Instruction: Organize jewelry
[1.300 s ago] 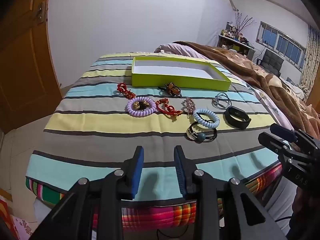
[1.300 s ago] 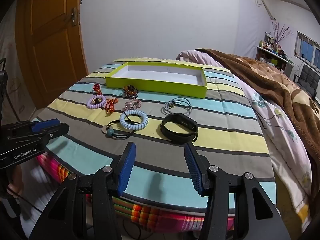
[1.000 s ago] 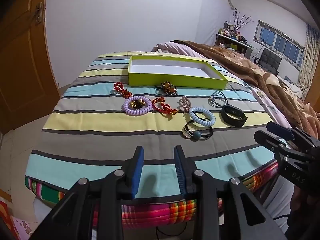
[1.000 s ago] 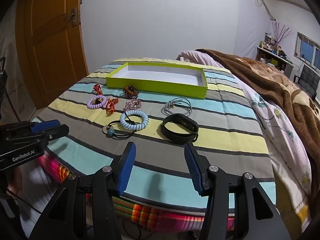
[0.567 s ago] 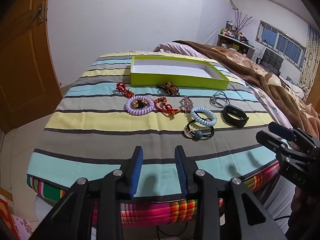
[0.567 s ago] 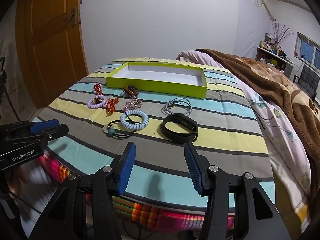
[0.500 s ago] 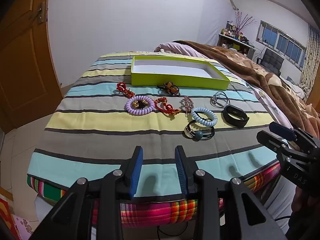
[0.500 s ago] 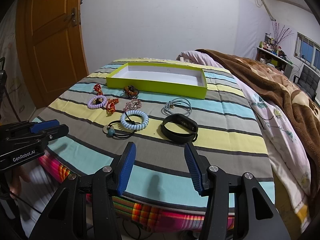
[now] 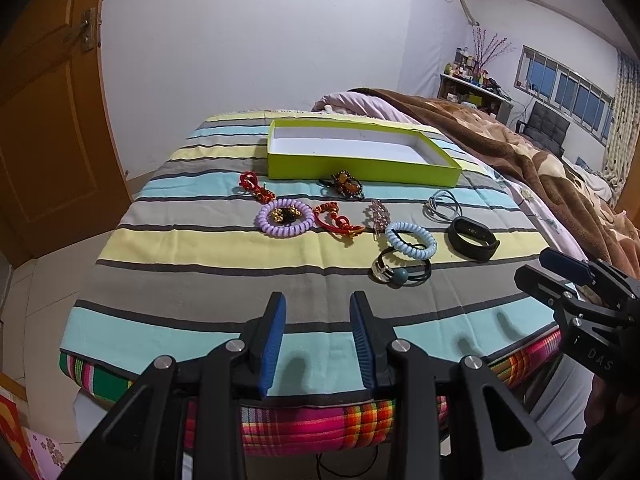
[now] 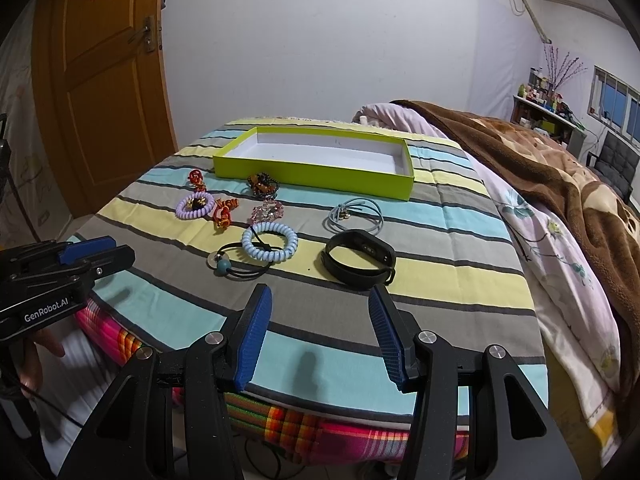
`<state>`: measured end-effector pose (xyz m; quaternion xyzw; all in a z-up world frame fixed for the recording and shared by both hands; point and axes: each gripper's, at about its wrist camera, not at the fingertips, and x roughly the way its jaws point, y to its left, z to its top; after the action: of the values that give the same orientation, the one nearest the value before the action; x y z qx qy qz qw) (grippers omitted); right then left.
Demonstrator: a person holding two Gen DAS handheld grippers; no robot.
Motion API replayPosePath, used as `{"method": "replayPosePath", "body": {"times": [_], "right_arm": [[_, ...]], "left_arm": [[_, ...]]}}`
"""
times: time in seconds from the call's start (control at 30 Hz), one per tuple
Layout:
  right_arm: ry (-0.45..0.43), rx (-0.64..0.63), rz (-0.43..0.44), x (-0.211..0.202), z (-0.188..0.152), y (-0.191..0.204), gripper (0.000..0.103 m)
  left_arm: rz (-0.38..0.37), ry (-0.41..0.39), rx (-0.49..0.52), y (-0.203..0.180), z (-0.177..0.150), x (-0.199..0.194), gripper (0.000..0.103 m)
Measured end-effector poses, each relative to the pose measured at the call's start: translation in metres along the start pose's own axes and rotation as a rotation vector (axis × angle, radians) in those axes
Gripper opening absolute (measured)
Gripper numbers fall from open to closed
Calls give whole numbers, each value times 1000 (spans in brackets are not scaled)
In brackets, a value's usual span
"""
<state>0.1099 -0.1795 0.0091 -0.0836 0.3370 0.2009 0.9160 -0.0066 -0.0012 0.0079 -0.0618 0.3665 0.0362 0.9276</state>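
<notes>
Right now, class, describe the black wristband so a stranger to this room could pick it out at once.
Start at the lime-green tray on the striped bedspread. Nearer the camera lies a coiled pale cord, and nearer still the black wristband. It is the only all-black, wide, smooth band; the blue coil tie beside it is ridged.

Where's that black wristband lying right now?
In the right wrist view, the black wristband lies on the striped bedspread, right of the blue coil hair tie, just below the grey cord.
</notes>
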Motion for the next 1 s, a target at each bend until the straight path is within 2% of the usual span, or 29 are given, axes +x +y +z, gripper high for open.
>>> {"method": "replayPosePath", "body": {"times": [0.5,1.0], "right_arm": [[-11,-3,-9,-4,3,1,51],[-22,-1,-11,-7,4,2,51]], "left_arm": [[-3,-31,-6,0,-1,-6,35],[31,-47,-5,-2,-3,-8,35]]}}
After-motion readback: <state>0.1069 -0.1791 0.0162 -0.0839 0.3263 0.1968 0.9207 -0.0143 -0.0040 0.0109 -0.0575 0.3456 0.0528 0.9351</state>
